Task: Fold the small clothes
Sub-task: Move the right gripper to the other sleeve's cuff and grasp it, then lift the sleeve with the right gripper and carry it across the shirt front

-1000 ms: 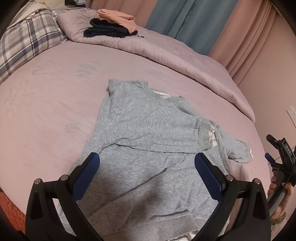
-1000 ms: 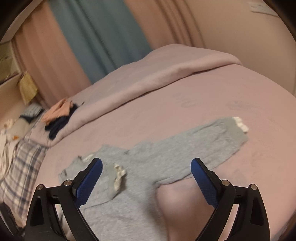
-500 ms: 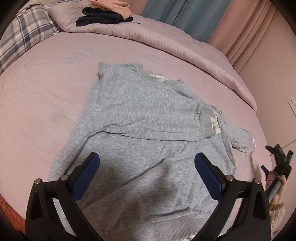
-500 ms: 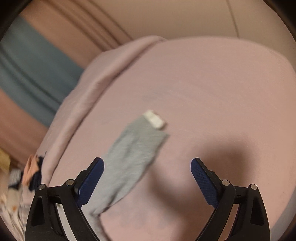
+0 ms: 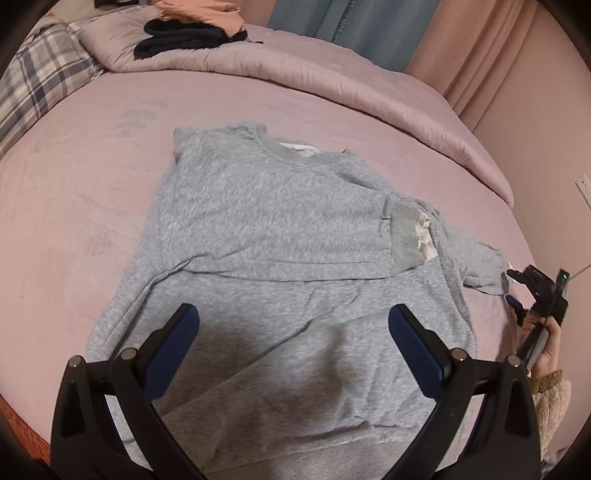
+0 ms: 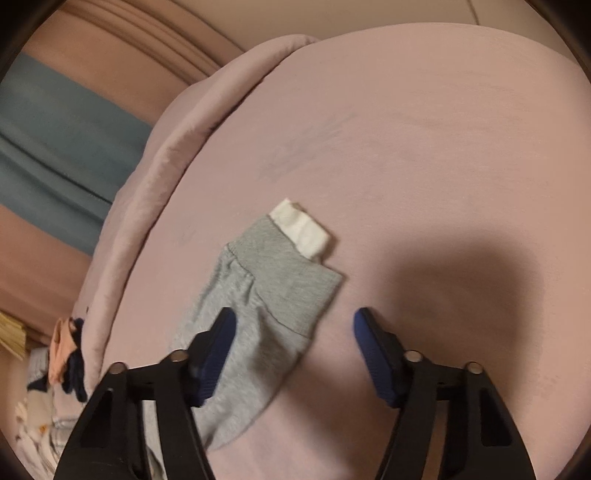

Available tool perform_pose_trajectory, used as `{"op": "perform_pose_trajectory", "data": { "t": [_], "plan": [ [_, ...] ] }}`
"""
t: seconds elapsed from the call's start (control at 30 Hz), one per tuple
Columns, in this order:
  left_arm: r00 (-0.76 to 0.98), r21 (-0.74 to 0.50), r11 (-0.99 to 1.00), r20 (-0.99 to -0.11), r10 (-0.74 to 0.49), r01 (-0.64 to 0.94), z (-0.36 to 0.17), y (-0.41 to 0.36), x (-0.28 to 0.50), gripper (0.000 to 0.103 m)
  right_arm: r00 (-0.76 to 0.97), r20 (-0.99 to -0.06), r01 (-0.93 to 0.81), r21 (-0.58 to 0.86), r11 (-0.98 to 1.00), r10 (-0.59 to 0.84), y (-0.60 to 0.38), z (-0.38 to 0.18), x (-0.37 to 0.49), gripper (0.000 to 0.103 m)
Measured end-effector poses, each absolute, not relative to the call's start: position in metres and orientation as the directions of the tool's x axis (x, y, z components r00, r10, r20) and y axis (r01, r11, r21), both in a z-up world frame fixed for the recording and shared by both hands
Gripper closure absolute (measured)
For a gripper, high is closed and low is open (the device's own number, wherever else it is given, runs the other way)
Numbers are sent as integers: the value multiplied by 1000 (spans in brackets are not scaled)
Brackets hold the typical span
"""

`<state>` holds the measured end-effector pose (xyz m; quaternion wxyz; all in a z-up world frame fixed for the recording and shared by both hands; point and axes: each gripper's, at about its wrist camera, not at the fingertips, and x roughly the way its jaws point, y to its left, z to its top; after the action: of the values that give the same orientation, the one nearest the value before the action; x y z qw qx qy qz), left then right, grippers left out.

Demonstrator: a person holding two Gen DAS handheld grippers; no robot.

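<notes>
Sweatshirt (image 5: 258,236), grey, lies flat on the pink bed (image 5: 74,177). Left gripper (image 5: 293,325) hovers wide open above its hem, empty. Right gripper (image 6: 293,328), jaws just narrowing yet unclamped, straddles the outstretched sleeve cuff (image 6: 291,280). Folded clothes (image 5: 192,35) sit beyond.

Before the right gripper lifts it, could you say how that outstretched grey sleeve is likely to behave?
Probably floppy: the grey sleeve lies flat and creased on the bed sheet, so it should drape from the right gripper. The ribbed cuff looks thicker, likely a firmer hold. It joins the sweatshirt, which may drag along.
</notes>
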<state>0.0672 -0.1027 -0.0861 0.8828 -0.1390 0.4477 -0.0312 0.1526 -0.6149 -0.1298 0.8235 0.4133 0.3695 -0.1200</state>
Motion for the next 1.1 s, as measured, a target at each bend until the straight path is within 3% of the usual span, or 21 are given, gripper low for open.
{"op": "perform_pose_trajectory", "data": {
  "t": [0.07,0.3,0.53,0.77,1.1],
  "plan": [
    [600,-268,962,-779,-181,-57,-83,-107,68,0,683,-727,512,547,662,72,-613,-132,161,58],
    [605,-258,965,-776,-181,-41,-79,-117,72,0,718,-695,475,528,704,37,-612,-120,163,88],
    [602,-258,966,-777,-185,-36,-79,-120,72,0,833,-554,330,490,807,-4,-584,-64,141,88],
    [610,-271,961,-771,-185,-51,-76,-117,71,0,900,-427,143,473,869,84,-545,-22,130,88],
    [615,-286,955,-767,-180,-76,-76,-107,69,0,878,-400,-116,358,926,265,-462,4,134,88]
  ]
}}
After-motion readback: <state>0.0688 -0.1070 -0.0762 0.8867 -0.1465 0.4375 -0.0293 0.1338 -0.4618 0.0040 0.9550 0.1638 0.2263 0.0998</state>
